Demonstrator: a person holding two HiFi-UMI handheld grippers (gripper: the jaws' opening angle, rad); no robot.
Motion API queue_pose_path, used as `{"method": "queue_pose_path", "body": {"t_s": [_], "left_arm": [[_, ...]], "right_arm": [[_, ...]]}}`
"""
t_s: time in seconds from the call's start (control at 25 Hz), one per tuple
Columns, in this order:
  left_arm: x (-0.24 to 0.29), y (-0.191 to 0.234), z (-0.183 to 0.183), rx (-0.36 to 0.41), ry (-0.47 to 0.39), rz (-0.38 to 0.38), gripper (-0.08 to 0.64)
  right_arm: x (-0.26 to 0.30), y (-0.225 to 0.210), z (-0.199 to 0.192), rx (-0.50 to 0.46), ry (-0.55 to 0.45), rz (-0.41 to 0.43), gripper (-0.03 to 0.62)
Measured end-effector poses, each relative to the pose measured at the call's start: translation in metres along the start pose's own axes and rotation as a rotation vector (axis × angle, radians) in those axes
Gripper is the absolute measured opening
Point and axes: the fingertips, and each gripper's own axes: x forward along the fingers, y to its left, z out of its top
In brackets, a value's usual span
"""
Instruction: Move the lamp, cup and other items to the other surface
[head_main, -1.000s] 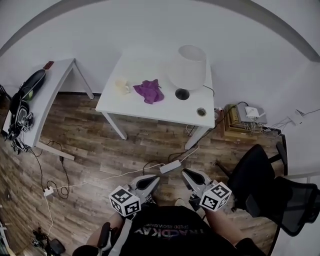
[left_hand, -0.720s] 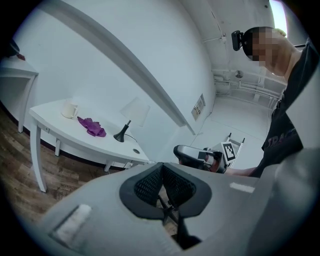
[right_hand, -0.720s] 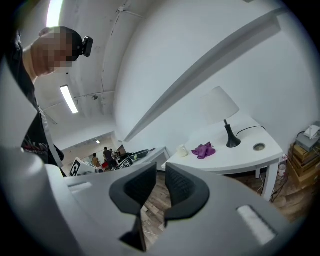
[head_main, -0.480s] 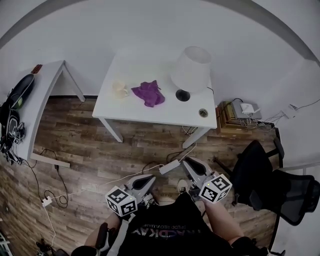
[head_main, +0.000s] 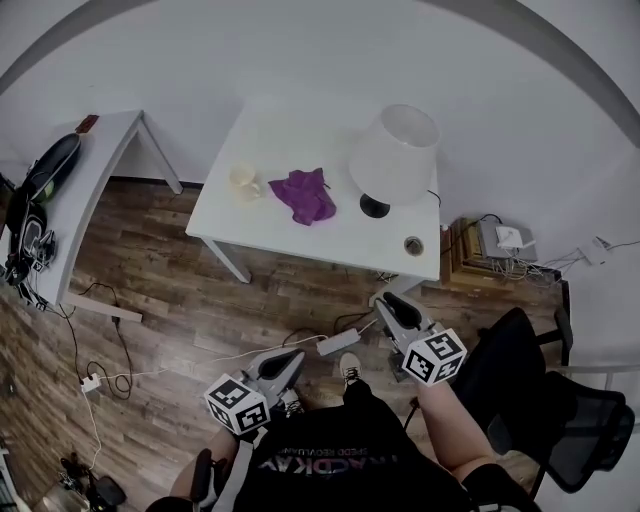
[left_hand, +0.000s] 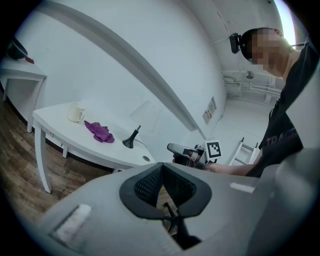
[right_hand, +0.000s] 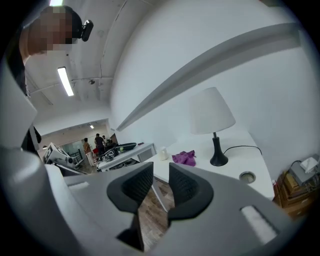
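A white-shaded lamp (head_main: 393, 155) on a black base (head_main: 375, 207) stands at the right of the white table (head_main: 300, 245). A purple cloth (head_main: 307, 195) lies mid-table and a cream cup (head_main: 243, 180) stands to its left. Both grippers hang over the wooden floor, short of the table. My left gripper (head_main: 287, 364) is shut, its pads meeting at the tip (left_hand: 162, 166). My right gripper (head_main: 392, 304) points at the table's near right corner. Its jaws have just been opening and hold nothing (right_hand: 161, 172). The right gripper view shows the lamp (right_hand: 212, 111), cloth (right_hand: 185, 158) and cup (right_hand: 163, 153).
A second white table (head_main: 95, 175) at the left carries a black bag (head_main: 45, 170). Cables and a power strip (head_main: 338, 342) lie on the floor before the table. A black office chair (head_main: 545, 390) stands at the right. A cable grommet (head_main: 413, 244) sits in the table's near right corner.
The table now sits closer in the head view. My right gripper has moved forward toward the table's right corner and its jaws stand wider. My left gripper has shifted only a little.
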Motion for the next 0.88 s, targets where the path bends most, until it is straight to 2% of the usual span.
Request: {"method": "queue_pose_path", "body": {"t_s": [0.2, 0.44, 0.88], "left_arm": [[0.018, 0.006, 0.006, -0.02, -0.034, 0.093, 0.003], [0.04, 0.007, 0.001, -0.055, -0.036, 0.182, 0.003], [0.061, 0.007, -0.014, -0.133, -0.026, 0.334, 0.003]], "right_arm": [[0.029, -0.064, 0.01, -0.037, 0.022, -0.014, 0.103], [0.065, -0.132, 0.014, -0.115, 0.059, -0.044, 0.13], [0.152, -0.224, 0.008, -0.178, 0.121, -0.069, 0.152]]}}
